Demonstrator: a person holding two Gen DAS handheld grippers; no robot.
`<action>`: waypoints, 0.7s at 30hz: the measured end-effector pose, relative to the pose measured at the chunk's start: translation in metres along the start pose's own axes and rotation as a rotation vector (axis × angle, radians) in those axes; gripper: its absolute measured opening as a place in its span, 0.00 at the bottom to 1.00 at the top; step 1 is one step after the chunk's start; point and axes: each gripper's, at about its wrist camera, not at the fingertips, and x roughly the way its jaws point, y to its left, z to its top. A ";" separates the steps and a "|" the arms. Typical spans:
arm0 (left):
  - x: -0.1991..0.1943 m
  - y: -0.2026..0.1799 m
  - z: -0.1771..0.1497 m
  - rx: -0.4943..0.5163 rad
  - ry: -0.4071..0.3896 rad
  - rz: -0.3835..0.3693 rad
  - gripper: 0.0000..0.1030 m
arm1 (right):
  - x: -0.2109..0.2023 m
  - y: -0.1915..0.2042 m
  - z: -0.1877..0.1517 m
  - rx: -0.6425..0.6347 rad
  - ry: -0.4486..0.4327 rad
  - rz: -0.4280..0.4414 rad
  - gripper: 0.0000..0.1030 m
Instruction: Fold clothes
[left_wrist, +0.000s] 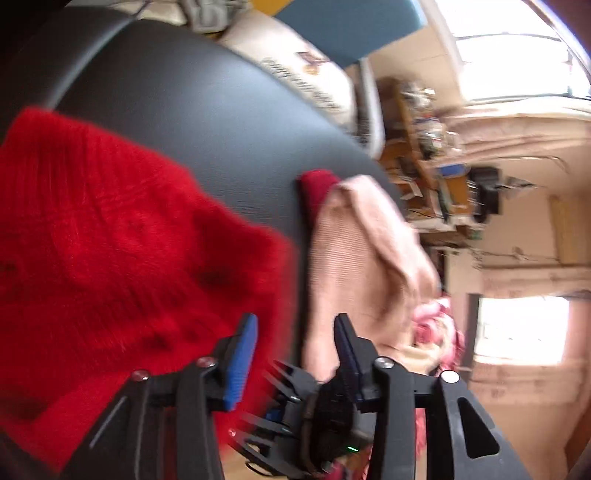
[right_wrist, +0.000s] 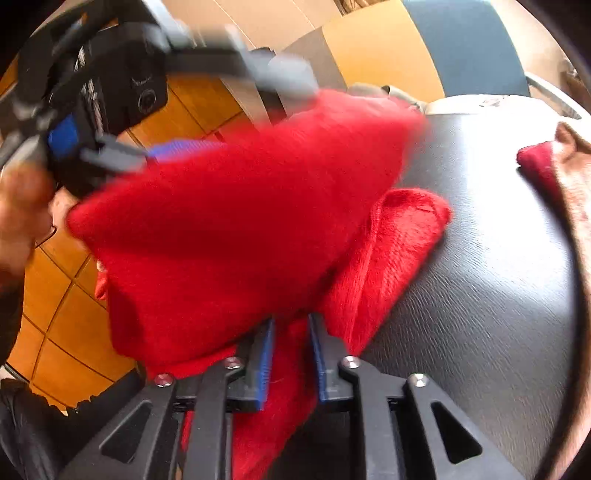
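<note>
Folding this red sweater (right_wrist: 229, 221) on the black tabletop (right_wrist: 480, 277) goes best if the right gripper (right_wrist: 291, 354), jaws nearly together with red knit between them, keeps that edge pinned flat. The left gripper (left_wrist: 295, 350) hangs apart, holding nothing. Motion blur hides the fold line, and the pink garment (left_wrist: 354, 258) is partly cut off.

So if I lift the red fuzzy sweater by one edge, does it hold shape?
Probably not: the red sweater already drapes in soft folds on the black surface, so it looks floppy. Its fuzzy knit likely grips pads rather than slipping.
</note>
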 end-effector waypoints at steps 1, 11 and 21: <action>-0.006 -0.005 -0.001 0.025 0.004 -0.012 0.45 | -0.008 0.001 -0.005 -0.004 -0.002 -0.017 0.20; -0.128 0.087 -0.011 0.091 -0.254 0.031 0.59 | -0.103 0.029 -0.021 -0.059 0.019 -0.161 0.29; -0.131 0.176 -0.074 0.203 -0.301 0.077 0.58 | -0.071 0.093 -0.011 -0.035 0.219 0.126 0.48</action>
